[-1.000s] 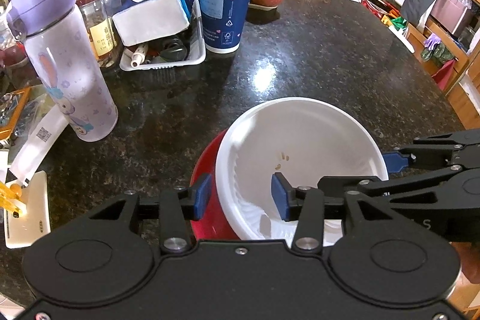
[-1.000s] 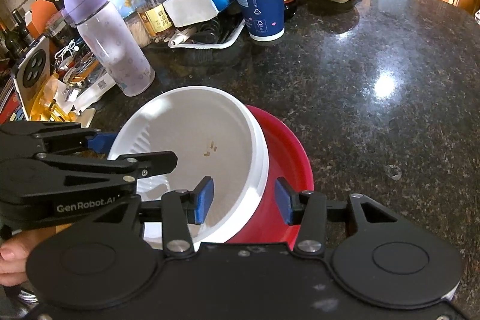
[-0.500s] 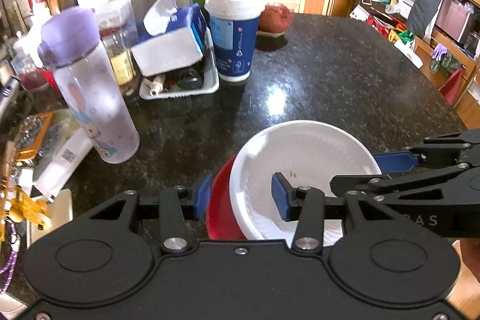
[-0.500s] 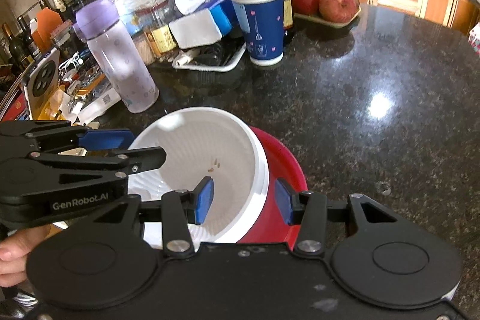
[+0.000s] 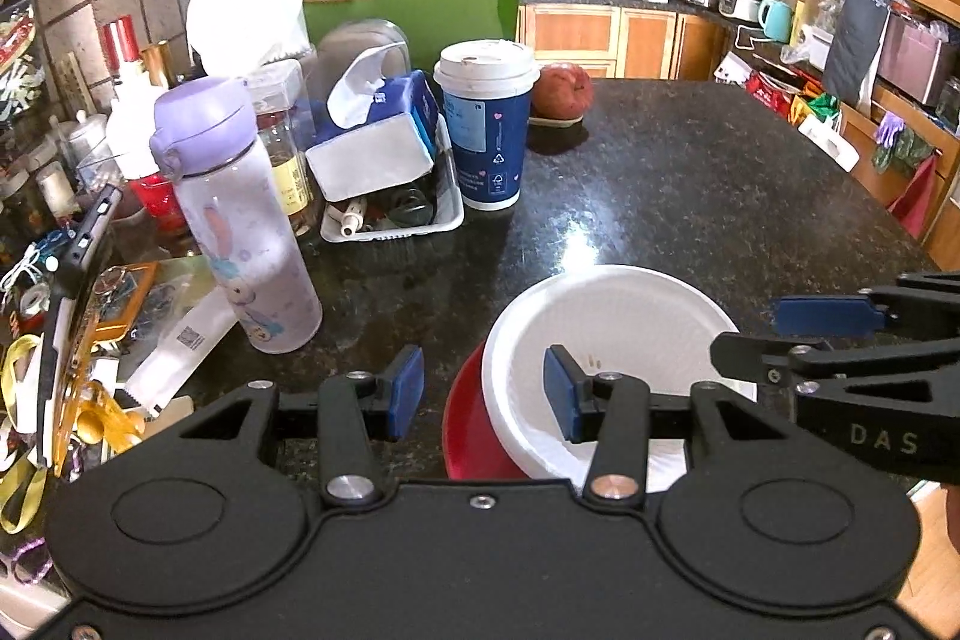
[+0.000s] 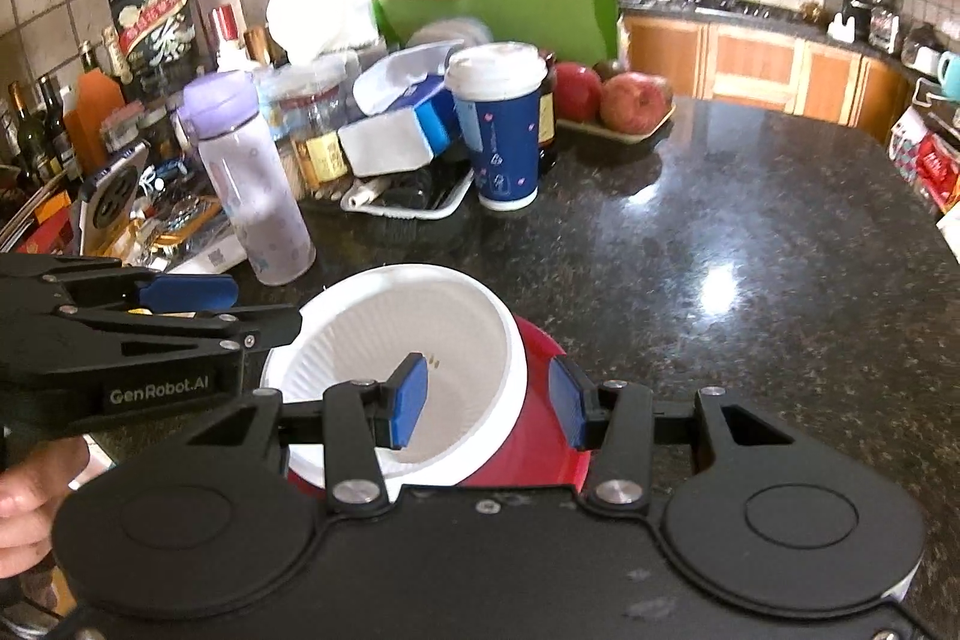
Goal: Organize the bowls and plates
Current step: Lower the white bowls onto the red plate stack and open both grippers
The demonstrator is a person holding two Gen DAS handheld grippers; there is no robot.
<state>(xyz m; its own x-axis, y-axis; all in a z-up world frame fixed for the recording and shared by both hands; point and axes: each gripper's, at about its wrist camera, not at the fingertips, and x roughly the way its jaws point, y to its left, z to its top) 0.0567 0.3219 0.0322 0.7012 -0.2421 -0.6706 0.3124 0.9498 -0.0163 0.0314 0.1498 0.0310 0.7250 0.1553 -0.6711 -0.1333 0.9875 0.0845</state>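
Observation:
A white bowl sits tilted inside a red bowl on the black granite counter. My left gripper straddles the stack's left wall. One pad is inside the white bowl. The other is outside the red one, with a strip of counter showing between them, so it is open. My right gripper straddles the opposite wall. Its left pad is in the white bowl and its right pad is beside the red side, also open. Each gripper shows in the other's view.
A purple bottle, a tray with a tissue box and a blue paper cup stand behind the bowls. Apples on a plate sit farther back. Clutter and a phone crowd the left edge. A hand holds the left gripper.
Both grippers have drawn back and tipped upward. The bowl stack looks smaller and lower between the fingers, and more of the kitchen shows. Neither jaw gap has changed.

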